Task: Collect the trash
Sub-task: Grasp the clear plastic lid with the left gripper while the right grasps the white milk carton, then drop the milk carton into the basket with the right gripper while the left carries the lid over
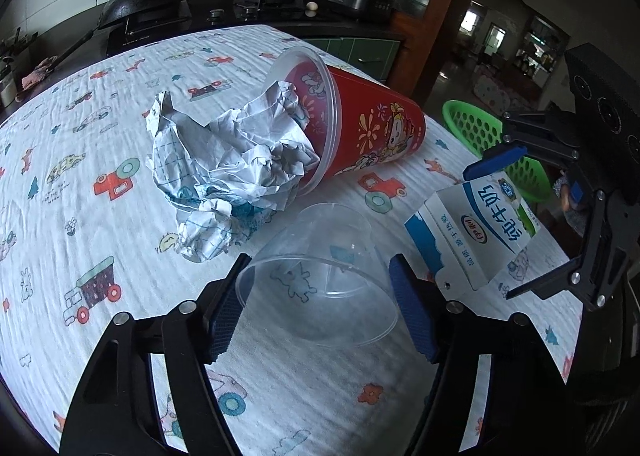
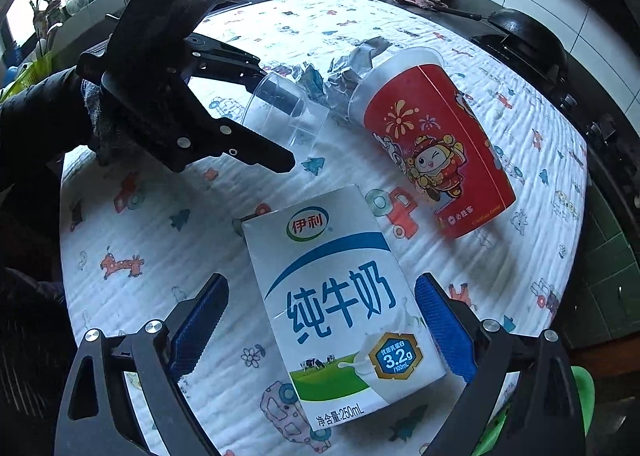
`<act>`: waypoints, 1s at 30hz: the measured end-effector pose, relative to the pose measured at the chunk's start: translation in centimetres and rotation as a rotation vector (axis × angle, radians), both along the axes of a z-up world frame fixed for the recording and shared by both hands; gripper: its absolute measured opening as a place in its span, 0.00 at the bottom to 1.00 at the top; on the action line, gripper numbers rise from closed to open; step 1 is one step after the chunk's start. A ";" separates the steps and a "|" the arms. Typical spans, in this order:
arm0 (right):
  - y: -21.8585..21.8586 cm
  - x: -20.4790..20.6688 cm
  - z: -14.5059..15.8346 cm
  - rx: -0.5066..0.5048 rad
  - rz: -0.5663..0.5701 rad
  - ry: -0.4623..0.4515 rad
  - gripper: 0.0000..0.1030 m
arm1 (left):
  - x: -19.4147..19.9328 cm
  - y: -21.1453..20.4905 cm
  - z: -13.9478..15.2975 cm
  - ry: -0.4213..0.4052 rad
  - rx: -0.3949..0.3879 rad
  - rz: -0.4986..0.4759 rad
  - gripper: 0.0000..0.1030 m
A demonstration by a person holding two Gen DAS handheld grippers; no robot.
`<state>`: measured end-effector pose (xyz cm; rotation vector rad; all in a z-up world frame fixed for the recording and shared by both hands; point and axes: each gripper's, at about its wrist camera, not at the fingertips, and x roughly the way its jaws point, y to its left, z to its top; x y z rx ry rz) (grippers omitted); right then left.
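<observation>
A clear plastic cup [image 1: 324, 272] lies on its side on the patterned tablecloth. My left gripper [image 1: 320, 308] is open with its blue pads on either side of the cup's rim; it also shows in the right wrist view [image 2: 276, 116]. A white milk carton [image 2: 344, 312] lies flat between the open pads of my right gripper [image 2: 324, 332], which is seen in the left wrist view [image 1: 508, 224] around the carton [image 1: 476, 224]. A red printed cup [image 1: 360, 124] lies on its side with crumpled paper [image 1: 232, 164] spilling from its mouth.
A green perforated basket [image 1: 488, 140] sits beyond the table's right edge. A black wok [image 1: 148, 4] and a gas stove [image 1: 264, 4] stand on the counter behind. The tablecloth [image 1: 100, 144] covers the round table.
</observation>
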<state>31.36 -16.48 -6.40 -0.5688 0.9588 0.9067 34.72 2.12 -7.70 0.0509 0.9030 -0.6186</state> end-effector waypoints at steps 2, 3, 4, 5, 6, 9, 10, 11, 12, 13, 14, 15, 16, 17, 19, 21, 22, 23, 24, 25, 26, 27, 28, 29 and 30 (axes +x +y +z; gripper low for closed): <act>0.3 0.1 -0.2 -0.004 -0.022 0.014 0.72 | -0.1 0.0 0.1 0.001 0.001 0.006 0.61; 0.3 0.0 -0.1 -0.005 -0.031 0.013 0.71 | -0.2 0.1 0.1 0.000 0.001 0.010 0.61; 0.2 -0.2 0.0 -0.001 -0.041 0.006 0.70 | -0.3 0.1 0.2 -0.003 0.003 0.015 0.60; 0.2 -0.3 0.1 0.002 -0.053 0.006 0.69 | -0.5 0.1 0.2 -0.006 0.007 0.020 0.60; 0.1 -0.5 0.2 0.010 -0.066 0.011 0.69 | -0.8 0.1 0.4 -0.011 0.011 0.026 0.60; -0.3 -1.8 0.6 0.025 -0.112 -0.009 0.67 | -1.7 0.1 0.8 -0.024 0.013 0.038 0.59; -0.5 -2.2 0.8 0.036 -0.134 -0.012 0.67 | -1.9 0.1 1.0 -0.027 0.011 0.045 0.59; -0.9 -2.5 1.0 0.050 -0.152 -0.012 0.67 | -2.2 0.2 1.2 -0.030 0.003 0.051 0.59; -1.4 -2.9 1.2 0.069 -0.179 -0.014 0.67 | -2.5 0.3 1.4 -0.031 -0.009 0.058 0.59; -2.0 -3.1 1.5 0.086 -0.207 -0.015 0.67 | -2.7 0.4 1.6 -0.031 -0.017 0.065 0.59; -2.4 -3.3 1.8 0.099 -0.231 -0.017 0.67 | -3.0 0.5 1.7 -0.032 -0.025 0.069 0.59; -3.1 -3.4 2.1 0.117 -0.259 -0.022 0.67 | -3.2 0.6 2.0 -0.035 -0.033 0.075 0.59; -4.1 -3.7 2.5 0.137 -0.295 -0.029 0.67 | -3.5 0.6 2.2 -0.037 -0.041 0.079 0.59; -4.8 -3.9 2.8 0.150 -0.325 -0.033 0.67 | -3.8 0.5 2.5 -0.040 -0.047 0.082 0.58; -7.0 -4.2 3.5 0.178 -0.404 -0.048 0.67 | -4.3 0.3 3.2 -0.050 -0.065 0.080 0.59; -9.3 -4.1 3.9 0.186 -0.480 -0.063 0.67 | -4.7 -0.2 3.8 -0.061 -0.073 0.076 0.59; -10.8 -3.9 4.1 0.187 -0.524 -0.070 0.67 | -4.8 -0.6 4.1 -0.065 -0.080 0.072 0.59; -12.2 -3.8 4.3 0.182 -0.568 -0.081 0.67 | -4.9 -1.0 4.5 -0.069 -0.089 0.066 0.59; -13.4 -3.3 4.3 0.176 -0.607 -0.091 0.67 | -4.9 -1.5 4.8 -0.074 -0.092 0.062 0.59; -15.2 -3.0 4.4 0.176 -0.663 -0.096 0.67 | -5.0 -1.9 5.0 -0.078 -0.097 0.057 0.59; -16.5 -2.6 4.4 0.178 -0.701 -0.097 0.67 | -5.0 -2.4 5.3 -0.081 -0.105 0.051 0.59; -18.1 -2.3 4.4 0.172 -0.748 -0.113 0.67 | -4.9 -3.0 5.6 -0.083 -0.114 0.046 0.59; -19.6 -1.9 4.4 0.162 -0.794 -0.129 0.67 | -4.8 -3.7 5.8 -0.084 -0.122 0.041 0.59; -20.8 -1.8 4.3 0.159 -0.833 -0.133 0.67 | -4.7 -4.4 6.0 -0.084 -0.129 0.033 0.59; -22.4 -1.4 4.0 0.159 -0.881 -0.134 0.67 | -4.6 -5.1 6.2 -0.086 -0.132 0.026 0.59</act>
